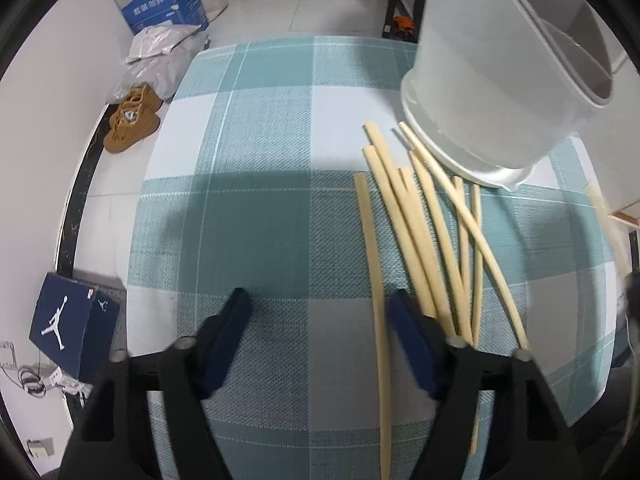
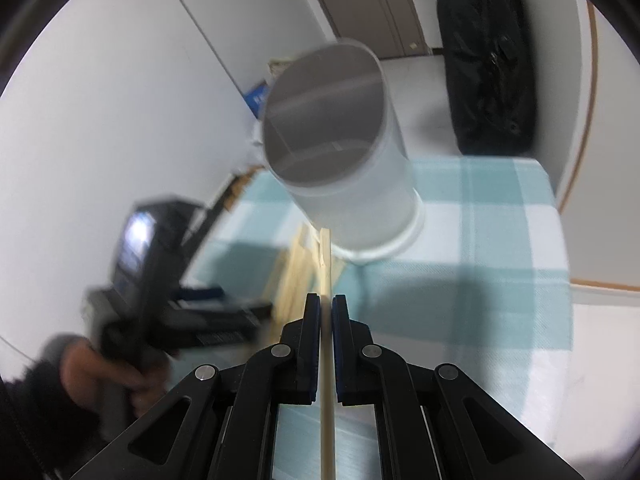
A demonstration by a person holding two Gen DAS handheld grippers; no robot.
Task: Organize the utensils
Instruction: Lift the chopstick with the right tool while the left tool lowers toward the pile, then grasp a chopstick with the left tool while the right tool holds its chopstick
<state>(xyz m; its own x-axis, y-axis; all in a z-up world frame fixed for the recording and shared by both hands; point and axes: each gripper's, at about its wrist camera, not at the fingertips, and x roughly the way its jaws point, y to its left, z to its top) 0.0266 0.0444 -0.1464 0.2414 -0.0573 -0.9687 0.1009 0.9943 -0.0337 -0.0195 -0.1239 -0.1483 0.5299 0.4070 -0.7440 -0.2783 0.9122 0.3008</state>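
One pale wooden chopstick [image 2: 326, 280] is clamped between the right gripper [image 2: 327, 304] pads, with the translucent grey divided plastic holder [image 2: 340, 152] just ahead and above. The tip should be lifted over the rim before release. The left gripper [image 1: 320, 312] hangs half-spread and empty, the loose wooden chopsticks [image 1: 432, 220] lying just beside its right finger.

White walls [image 2: 100, 120] and pale floor tiles [image 1: 304, 0] surround the bench [image 1: 264, 208]; blue boxes [image 1: 164, 8], brown shoes [image 1: 132, 120] and bags [image 1: 160, 52] lie beside it.

Bare checked tablecloth [image 1: 256, 184] open to the left of the chopstick pile [image 1: 432, 236], white holder [image 1: 492, 92] standing hard against the pile's far ends, blocking that side, its open mouth [image 2: 324, 116] unobstructed.
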